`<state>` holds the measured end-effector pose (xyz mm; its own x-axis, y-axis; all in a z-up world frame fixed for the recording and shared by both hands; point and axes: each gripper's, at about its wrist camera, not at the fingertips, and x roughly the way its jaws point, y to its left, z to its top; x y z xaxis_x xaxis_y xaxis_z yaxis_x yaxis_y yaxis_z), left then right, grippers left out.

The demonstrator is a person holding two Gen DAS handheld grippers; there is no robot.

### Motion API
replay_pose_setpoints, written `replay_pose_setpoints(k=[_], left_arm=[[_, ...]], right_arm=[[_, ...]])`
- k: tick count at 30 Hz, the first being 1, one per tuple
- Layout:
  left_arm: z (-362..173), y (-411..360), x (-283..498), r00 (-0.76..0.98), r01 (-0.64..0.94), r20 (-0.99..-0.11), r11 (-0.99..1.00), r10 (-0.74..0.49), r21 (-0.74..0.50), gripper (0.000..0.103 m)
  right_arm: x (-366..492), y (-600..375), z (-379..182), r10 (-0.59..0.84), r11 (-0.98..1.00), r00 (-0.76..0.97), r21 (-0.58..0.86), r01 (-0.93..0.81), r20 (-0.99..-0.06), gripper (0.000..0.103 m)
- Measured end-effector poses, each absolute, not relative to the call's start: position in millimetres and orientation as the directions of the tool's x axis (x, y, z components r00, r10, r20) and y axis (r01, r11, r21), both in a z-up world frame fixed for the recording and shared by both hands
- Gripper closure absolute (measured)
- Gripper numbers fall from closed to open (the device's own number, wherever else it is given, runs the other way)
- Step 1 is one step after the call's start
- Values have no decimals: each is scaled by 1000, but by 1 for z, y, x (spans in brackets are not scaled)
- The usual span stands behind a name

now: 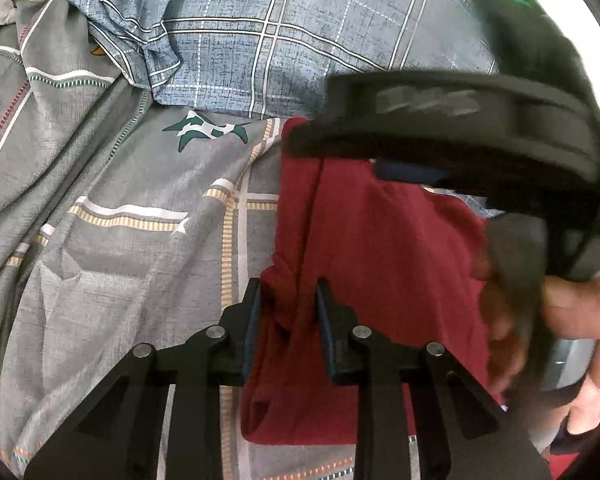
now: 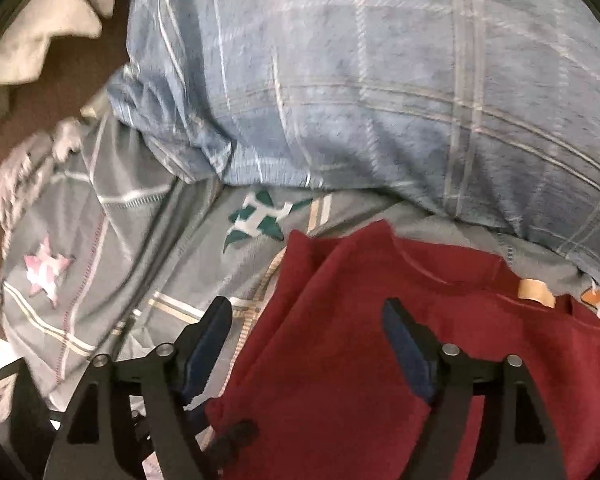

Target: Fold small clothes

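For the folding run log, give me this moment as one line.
left tongs: pinching edge fold of dark red knit garment | right tongs: open above garment | surface: grey patterned bedsheet | blue checked pillow behind

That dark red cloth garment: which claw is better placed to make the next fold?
Probably the left claw: a ridge of the dark red cloth garment sits between its fingers. The right claw hangs wide open above it.
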<state>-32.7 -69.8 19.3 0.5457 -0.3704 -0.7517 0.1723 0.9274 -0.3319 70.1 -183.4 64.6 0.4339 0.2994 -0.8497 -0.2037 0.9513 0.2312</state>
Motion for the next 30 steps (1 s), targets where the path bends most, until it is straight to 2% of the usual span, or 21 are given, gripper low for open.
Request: replay_pose_setpoints(k=[3, 6, 8, 9, 11, 12, 13, 14, 20, 21, 22, 24, 27, 30], left_arm=[[19, -70, -33, 544, 173, -752, 927, -371, -333, 80], [18, -69, -32, 540, 175, -753, 926, -375, -335, 80], [17, -67, -30, 531, 176, -755, 922, -384, -345, 79], [17, -66, -29, 523, 180, -756, 918, -394, -353, 75], [17, -61, -28, 513, 178, -756, 911, -408, -371, 56], [18, -59, -29, 512, 174, -758, 913, -405, -370, 40], [18, -57, -30, 521, 168, -756, 917, -395, -363, 33], [19, -55, -31, 528, 164, -754, 918, -391, -362, 32], [13, -67, -25, 520, 177, -770, 929, -369, -325, 31], [11, -69, -24, 515, 177, -771, 927, -374, -332, 37], [11, -70, -24, 509, 180, -768, 921, -389, -346, 57], [10, -73, -23, 472, 207, -760, 894, -447, -398, 77], [16, -77, -31, 501, 234, -750, 902, -432, -363, 83], [27, -78, -39, 522, 261, -723, 892, -452, -370, 86]], right_arm=[[81, -166, 45, 253, 959, 372, 182, -215, -893, 21], [85, -154, 32, 199, 964, 379, 110, -243, -904, 21], [84, -155, 27, 156, 968, 403, 57, -246, -902, 39], [83, -159, 27, 143, 969, 420, 42, -242, -896, 53], [80, -176, 33, 230, 960, 428, 132, -245, -874, 66], [79, -185, 37, 269, 954, 430, 178, -239, -862, 75], [77, -194, 40, 301, 949, 435, 219, -228, -849, 79], [75, -204, 43, 331, 941, 444, 258, -217, -833, 80], [70, -221, 46, 400, 917, 435, 345, -202, -807, 83], [69, -221, 46, 397, 918, 434, 340, -206, -809, 83], [68, -220, 46, 393, 919, 433, 333, -210, -811, 83], [69, -215, 46, 384, 922, 431, 319, -218, -817, 83], [69, -215, 44, 391, 920, 439, 327, -216, -809, 83], [63, -228, 47, 444, 896, 460, 398, -199, -769, 84]])
